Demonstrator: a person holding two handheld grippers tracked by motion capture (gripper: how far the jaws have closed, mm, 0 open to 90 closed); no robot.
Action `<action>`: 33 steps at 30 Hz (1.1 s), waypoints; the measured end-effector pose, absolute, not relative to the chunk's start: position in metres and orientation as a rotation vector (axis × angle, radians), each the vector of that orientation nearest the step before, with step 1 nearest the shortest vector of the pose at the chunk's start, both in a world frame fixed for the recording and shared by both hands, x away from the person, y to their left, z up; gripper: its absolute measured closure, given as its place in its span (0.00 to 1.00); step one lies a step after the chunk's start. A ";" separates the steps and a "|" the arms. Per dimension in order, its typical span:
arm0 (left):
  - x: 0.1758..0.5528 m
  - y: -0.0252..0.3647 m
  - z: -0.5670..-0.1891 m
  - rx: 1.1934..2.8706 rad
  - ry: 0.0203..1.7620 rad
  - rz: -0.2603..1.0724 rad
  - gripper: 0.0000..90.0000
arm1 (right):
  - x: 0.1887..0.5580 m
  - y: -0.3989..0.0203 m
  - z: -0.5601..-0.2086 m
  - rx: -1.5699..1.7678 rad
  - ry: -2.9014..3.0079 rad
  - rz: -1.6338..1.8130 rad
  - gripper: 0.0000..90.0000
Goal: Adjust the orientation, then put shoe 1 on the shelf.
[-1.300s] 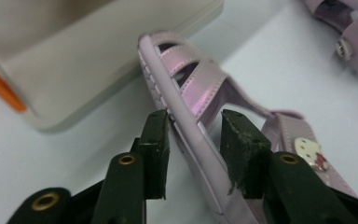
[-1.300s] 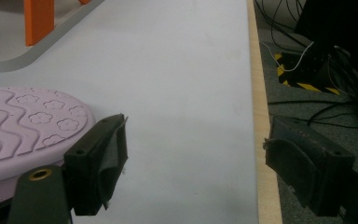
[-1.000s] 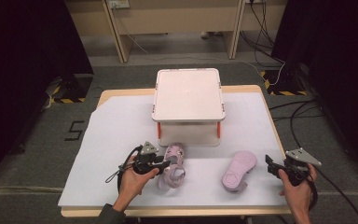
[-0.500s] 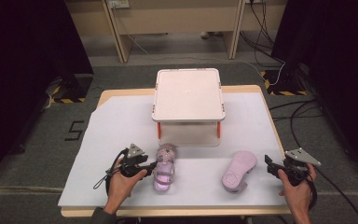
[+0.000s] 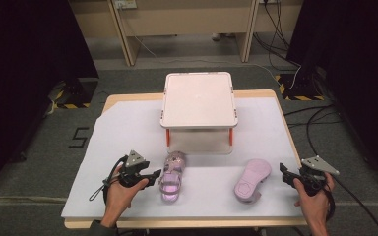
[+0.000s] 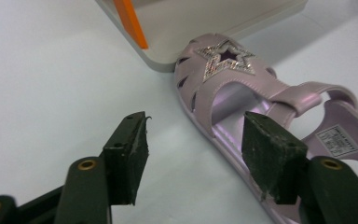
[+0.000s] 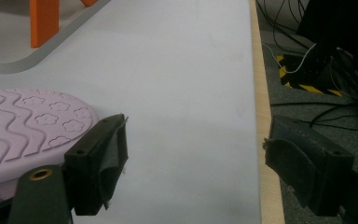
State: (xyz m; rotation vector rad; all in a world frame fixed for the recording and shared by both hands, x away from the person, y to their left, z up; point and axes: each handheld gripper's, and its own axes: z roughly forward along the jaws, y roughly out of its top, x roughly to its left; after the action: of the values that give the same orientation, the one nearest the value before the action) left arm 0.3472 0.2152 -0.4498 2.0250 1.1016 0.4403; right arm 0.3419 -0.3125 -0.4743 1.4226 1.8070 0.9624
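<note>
- Your left claw is released: its jaws have just been opening, and in the left gripper view they stand apart with bare white sheet between them and nothing pressed by either pad.
- The upright lilac plastic sandal with a glittery star on its toe lies just beside that claw, at its 3 o'clock in the high view, toe pointing to 12 o'clock toward the stand.
- In the left gripper view the sandal is partly hidden: the right-hand jaw covers part of its side edge, and its heel strap runs out of frame at 4 o'clock. Whether that jaw touches the sole you cannot tell.
- The sandal's toe sits at the base edge of the low white stand with orange legs; the left gripper view cuts the stand off at 12 o'clock.
- Your right claw is released too, jaws wide over the white-covered table, one jaw hanging past its edge at 3 o'clock.
- The second lilac sandal, sole-up with a wavy tread, lies near the right claw, at its 9 o'clock. In the right gripper view the sandal is cut off at the left edge and partly hidden by the left-hand jaw.
</note>
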 end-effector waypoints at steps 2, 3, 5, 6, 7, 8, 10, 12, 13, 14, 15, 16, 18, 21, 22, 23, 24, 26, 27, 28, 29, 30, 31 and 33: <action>0.345 0.214 -0.446 2.023 1.089 0.444 0.43 | 0.342 -0.312 -0.474 1.430 1.806 0.963 0.24; 0.345 0.214 -0.446 2.023 1.089 0.444 0.42 | 0.341 -0.312 -0.474 1.433 1.805 0.964 0.24; 0.344 0.213 -0.442 2.023 1.069 0.446 0.40 | 0.342 -0.312 -0.474 1.433 1.805 0.963 0.24; 0.342 0.212 -0.438 2.028 1.045 0.448 0.38 | 0.342 -0.312 -0.474 1.430 1.806 0.962 0.24; 0.342 0.212 -0.438 2.028 1.045 0.448 0.37 | 0.342 -0.312 -0.474 1.430 1.806 0.962 0.24; 0.341 0.211 -0.436 2.031 1.021 0.448 0.37 | 0.341 -0.312 -0.474 1.433 1.805 0.962 0.24; 0.338 0.207 -0.433 2.052 0.993 0.461 0.35 | 0.342 -0.312 -0.474 1.433 1.804 0.962 0.24; 0.337 0.203 -0.433 2.070 0.970 0.456 0.35 | 0.342 -0.312 -0.474 1.433 1.807 0.962 0.24; 0.337 0.203 -0.433 2.070 0.970 0.456 0.35 | 0.342 -0.312 -0.474 1.433 1.807 0.962 0.24; 0.335 0.199 -0.434 2.091 0.942 0.451 0.34 | 0.342 -0.311 -0.474 1.431 1.807 0.961 0.24; 0.335 0.199 -0.434 2.091 0.942 0.451 0.35 | 0.342 -0.311 -0.474 1.431 1.807 0.961 0.24; 0.334 0.195 -0.434 2.105 0.922 0.449 0.35 | 0.342 -0.312 -0.474 1.432 1.807 0.963 0.24; 0.333 0.189 -0.435 2.133 0.891 0.457 0.35 | 0.341 -0.312 -0.474 1.433 1.807 0.964 0.24; 0.334 0.184 -0.437 2.144 0.874 0.464 0.35 | 0.342 -0.312 -0.474 1.433 1.805 0.963 0.24; 0.336 0.179 -0.441 2.159 0.861 0.466 0.35 | 0.342 -0.312 -0.475 1.429 1.808 0.960 0.24; 0.336 0.179 -0.441 2.159 0.861 0.466 0.35 | 0.342 -0.312 -0.475 1.429 1.808 0.960 0.24; 0.337 0.174 -0.445 2.175 0.855 0.459 0.35 | 0.342 -0.312 -0.475 1.424 1.814 0.960 0.24; 0.338 0.169 -0.449 2.196 0.846 0.472 0.36 | 0.342 -0.311 -0.475 1.426 1.813 0.960 0.24; 0.338 0.169 -0.449 2.196 0.846 0.472 0.37 | 0.342 -0.311 -0.475 1.426 1.813 0.960 0.24; 0.339 0.165 -0.452 2.210 0.833 0.501 0.42 | 0.342 -0.311 -0.475 1.424 1.815 0.961 0.24; 0.340 0.162 -0.452 2.220 0.819 0.521 0.47 | 0.342 -0.311 -0.475 1.421 1.816 0.961 0.24; 0.341 0.161 -0.453 2.217 0.812 0.532 0.51 | 0.342 -0.310 -0.475 1.420 1.818 0.959 0.24; 0.342 0.159 -0.454 2.215 0.804 0.547 0.54 | 0.342 -0.310 -0.474 1.416 1.820 0.962 0.24; 0.342 0.157 -0.455 2.210 0.798 0.569 0.67 | 0.342 -0.310 -0.474 1.415 1.819 0.961 0.24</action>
State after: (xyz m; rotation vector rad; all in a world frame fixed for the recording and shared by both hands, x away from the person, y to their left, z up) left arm 0.3419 0.1569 -0.4550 2.2101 0.7983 0.5693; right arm 0.3421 -0.3099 -0.4743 1.4153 1.8187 0.9608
